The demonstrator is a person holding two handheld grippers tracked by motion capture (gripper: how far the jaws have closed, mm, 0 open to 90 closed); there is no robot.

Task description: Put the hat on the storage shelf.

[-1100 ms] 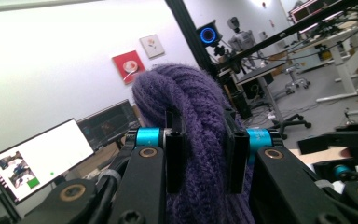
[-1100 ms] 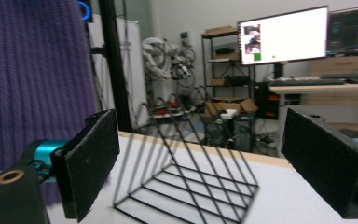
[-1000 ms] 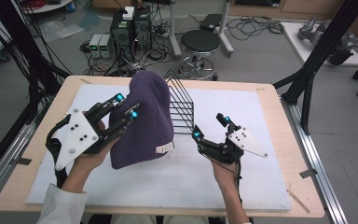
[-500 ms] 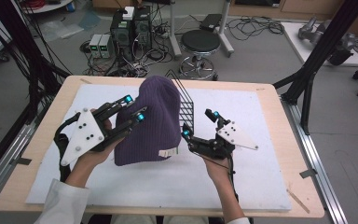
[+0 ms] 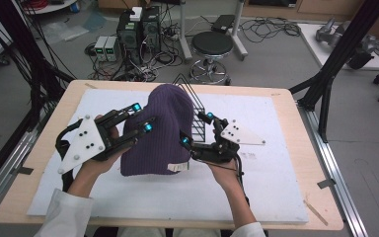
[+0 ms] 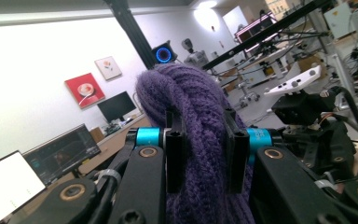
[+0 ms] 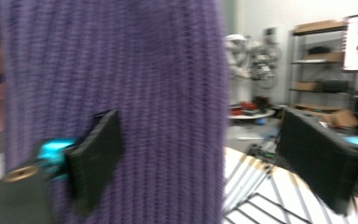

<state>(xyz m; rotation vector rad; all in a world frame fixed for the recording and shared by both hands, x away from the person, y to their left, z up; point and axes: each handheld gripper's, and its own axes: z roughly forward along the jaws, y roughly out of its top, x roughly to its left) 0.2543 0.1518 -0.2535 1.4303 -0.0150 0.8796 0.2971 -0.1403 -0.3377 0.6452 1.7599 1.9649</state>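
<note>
A purple knitted beanie (image 5: 163, 128) hangs upright above the white mat, its hem with a small pale label at the bottom. My left gripper (image 5: 143, 117) is shut on its left side; in the left gripper view both pads pinch a thick fold of the knit (image 6: 196, 107). My right gripper (image 5: 196, 129) is at the beanie's lower right edge. Its jaws have just been closing a little but still stand wide. In the right gripper view the beanie's edge (image 7: 121, 70) lies between them, with the right pad (image 7: 321, 158) well clear of the fabric.
A black wire rack (image 5: 197, 106) stands right behind the beanie, also seen as bars (image 7: 261, 196) under the right jaw. The white mat (image 5: 276, 187) covers the wooden table. On the floor beyond the table are a stool (image 5: 212, 47) and computer cases (image 5: 138, 29).
The right gripper has moved left and a little up, from beside the rack to the beanie's right edge. The left gripper and beanie have stayed nearly in place.
</note>
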